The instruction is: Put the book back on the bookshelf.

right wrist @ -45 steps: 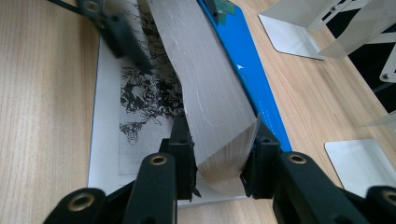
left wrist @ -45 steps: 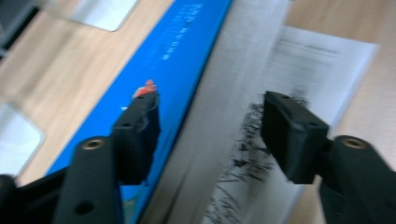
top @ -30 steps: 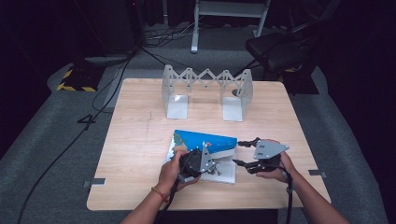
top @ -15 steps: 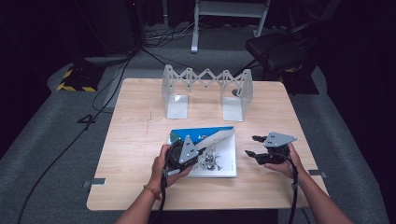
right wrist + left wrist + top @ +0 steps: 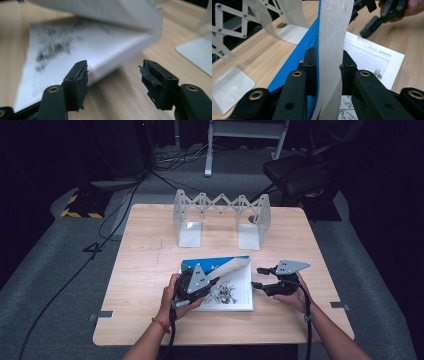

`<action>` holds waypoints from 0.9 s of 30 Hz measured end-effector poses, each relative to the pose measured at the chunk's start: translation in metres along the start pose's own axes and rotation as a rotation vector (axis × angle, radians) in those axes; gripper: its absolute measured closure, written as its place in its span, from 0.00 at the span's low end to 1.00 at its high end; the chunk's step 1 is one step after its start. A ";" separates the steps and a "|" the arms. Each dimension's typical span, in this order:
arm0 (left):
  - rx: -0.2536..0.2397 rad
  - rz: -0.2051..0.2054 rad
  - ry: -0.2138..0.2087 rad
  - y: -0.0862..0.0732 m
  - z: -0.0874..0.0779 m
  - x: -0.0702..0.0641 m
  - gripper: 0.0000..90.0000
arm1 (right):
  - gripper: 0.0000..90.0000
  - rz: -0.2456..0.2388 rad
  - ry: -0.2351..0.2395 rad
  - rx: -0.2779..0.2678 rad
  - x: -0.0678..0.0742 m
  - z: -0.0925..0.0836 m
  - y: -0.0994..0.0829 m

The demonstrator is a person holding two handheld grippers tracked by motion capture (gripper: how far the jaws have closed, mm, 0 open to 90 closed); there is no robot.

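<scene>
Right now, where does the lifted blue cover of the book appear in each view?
High view: the blue cover is centre, raised over the open book.
Left gripper view: centre, upright, clamped in the left tongs.
Right gripper view: top, blurred above the page.
Shared landmark: the printed page.

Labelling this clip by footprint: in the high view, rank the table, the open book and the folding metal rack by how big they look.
1. table
2. folding metal rack
3. open book

The rack and book look close in extent, so that order is unsure.
</scene>
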State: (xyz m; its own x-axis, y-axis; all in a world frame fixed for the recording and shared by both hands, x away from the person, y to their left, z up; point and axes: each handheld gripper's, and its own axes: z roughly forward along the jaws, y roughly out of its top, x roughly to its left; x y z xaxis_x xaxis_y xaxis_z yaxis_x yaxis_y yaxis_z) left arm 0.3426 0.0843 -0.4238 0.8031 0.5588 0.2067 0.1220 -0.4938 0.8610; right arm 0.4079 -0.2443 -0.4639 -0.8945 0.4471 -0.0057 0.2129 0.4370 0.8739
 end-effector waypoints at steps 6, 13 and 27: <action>-0.023 -0.022 -0.005 0.000 -0.004 0.003 0.81 | 0.44 -0.015 -0.062 0.010 -0.002 0.002 0.006; -0.068 -0.068 -0.011 -0.004 -0.014 0.011 0.81 | 0.43 0.004 -0.119 0.105 -0.016 0.012 -0.011; -0.161 -0.150 -0.072 0.004 -0.022 0.012 0.81 | 0.48 -0.010 -0.020 -0.159 0.007 -0.001 0.031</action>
State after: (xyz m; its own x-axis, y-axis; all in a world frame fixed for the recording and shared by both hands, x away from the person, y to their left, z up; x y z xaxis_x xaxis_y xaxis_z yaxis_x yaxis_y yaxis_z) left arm 0.3401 0.1038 -0.4072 0.8231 0.5663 0.0418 0.1536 -0.2930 0.9437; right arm 0.4076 -0.2290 -0.4365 -0.8879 0.4593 -0.0235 0.1371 0.3131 0.9398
